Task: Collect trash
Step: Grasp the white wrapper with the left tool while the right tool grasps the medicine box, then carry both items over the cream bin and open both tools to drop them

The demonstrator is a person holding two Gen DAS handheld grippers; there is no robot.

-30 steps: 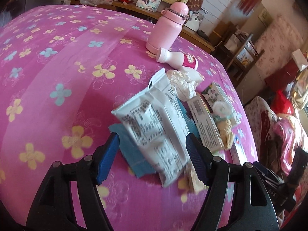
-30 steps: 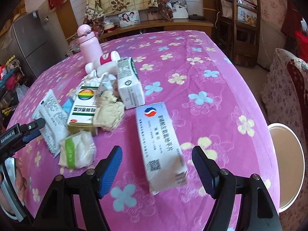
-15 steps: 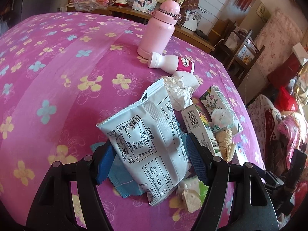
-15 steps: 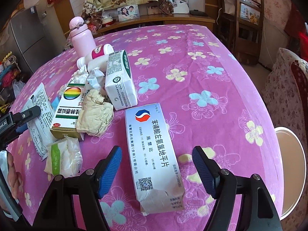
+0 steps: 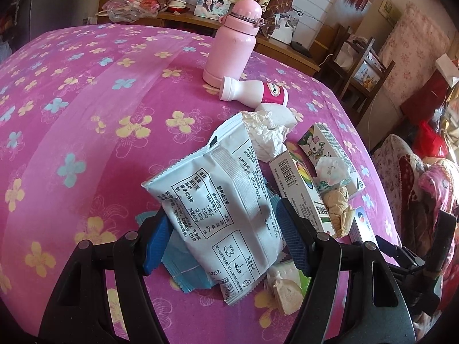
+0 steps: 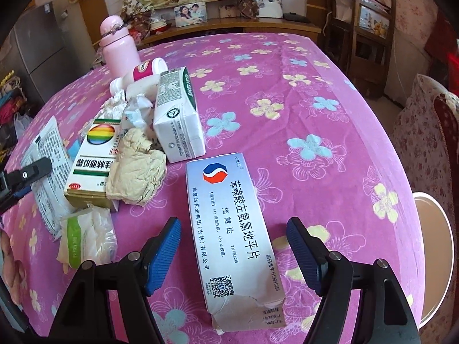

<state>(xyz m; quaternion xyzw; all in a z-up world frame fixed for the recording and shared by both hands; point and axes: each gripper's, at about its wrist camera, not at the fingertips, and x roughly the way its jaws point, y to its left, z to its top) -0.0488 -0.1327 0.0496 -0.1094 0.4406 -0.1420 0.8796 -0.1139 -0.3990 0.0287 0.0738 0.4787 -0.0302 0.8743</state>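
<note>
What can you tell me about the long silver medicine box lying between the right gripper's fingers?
The silver medicine box is a long, flat carton, seemingly thin glossy cardboard, with a red-and-blue logo, dark blue Chinese lettering and a QR code. It lies flat on the pink flowered tablecloth, lengthwise toward the camera. Its near end is torn and crumpled. The right gripper straddles it, fingers open and apart from its sides.

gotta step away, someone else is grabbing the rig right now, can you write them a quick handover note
Left gripper: open, its blue pads either side of the white snack packet; no squeeze shows yet.
Right gripper: open, straddling the silver medicine box, which lies flat on the pink tablecloth.
Still on the table: rainbow-logo box, green-and-white carton, crumpled beige paper, plastic wrapper, small drink bottle on its side. The pink flask stands upright.
Done: nothing visibly collected.
Left: close on both items, then gather the rest. No bin clearly in view.
</note>
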